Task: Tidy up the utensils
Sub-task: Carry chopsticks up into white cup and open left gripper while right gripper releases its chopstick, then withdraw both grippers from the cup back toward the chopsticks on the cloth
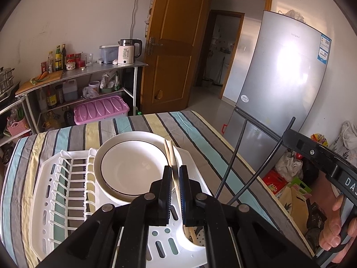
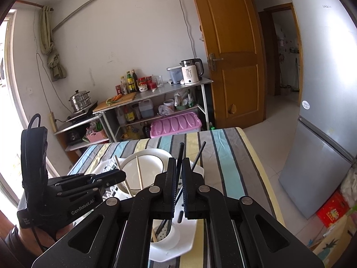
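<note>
1. The left gripper [image 1: 175,174], matte black with ribbed blue-edged pads, is clenched on a pair of pale wooden chopsticks [image 1: 171,156]; their slim squared shafts rise past the fingertips and lean over the bowl's right rim.
2. The lower ends of the wooden chopsticks drop into a round white cup [image 1: 191,237] with a perforated floor, at the near right corner of the rack.
3. The right gripper [image 2: 177,172], of the same black build, is clenched on a pair of black chopsticks [image 2: 180,156]; these are thin, smooth and dark, and their tops splay apart above the fingertips.
4. In the right wrist view the black chopsticks run down between the pads into the same white cup, where dark and wooden ends sit together.
5. A white plastic dish rack [image 1: 67,189], moulded with slots and upright ribs, lies on the surface [image 1: 200,134], which is covered by a cloth striped in grey, teal, yellow and white.
6. A glossy white bowl [image 1: 131,167] with a thin dark rim line sits nested on another white dish in the rack's far right part.
7. A hand [image 1: 334,225] grips the right gripper's handle at the right edge of the left wrist view.
</note>
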A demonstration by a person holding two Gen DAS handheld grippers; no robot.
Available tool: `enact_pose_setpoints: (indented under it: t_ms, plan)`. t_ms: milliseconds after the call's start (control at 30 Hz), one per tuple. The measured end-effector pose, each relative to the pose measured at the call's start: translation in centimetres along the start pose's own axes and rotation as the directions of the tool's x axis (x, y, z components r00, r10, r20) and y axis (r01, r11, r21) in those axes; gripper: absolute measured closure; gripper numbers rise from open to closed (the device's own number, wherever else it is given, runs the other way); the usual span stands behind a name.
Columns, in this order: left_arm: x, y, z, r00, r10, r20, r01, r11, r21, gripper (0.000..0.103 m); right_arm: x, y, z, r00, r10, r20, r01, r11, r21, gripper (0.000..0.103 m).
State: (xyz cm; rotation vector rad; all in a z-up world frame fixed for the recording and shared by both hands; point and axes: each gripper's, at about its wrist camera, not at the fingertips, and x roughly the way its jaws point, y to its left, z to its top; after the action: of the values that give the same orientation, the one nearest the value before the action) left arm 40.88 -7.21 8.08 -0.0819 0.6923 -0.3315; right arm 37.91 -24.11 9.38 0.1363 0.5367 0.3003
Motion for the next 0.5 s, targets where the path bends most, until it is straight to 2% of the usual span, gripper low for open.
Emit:
enact_pose_setpoints:
  t_ms: [67,500]
  plan:
    - [-0.4,0.1,-0.3,1.0,-0.001,0.005,0.001,1.0,0.0,0.097,-0.3,0.2,-0.1,1.0,-0.006,0.005,0.006,1.0,-0.009,0.088]
    - [-6.2,0.8,-4.6,0.999,0.017,0.037,-0.017,1.0,0.007,0.096,-4.0,1.4,-2.6,1.0,0.002,0.016,-0.001,1.0,-0.024,0.087]
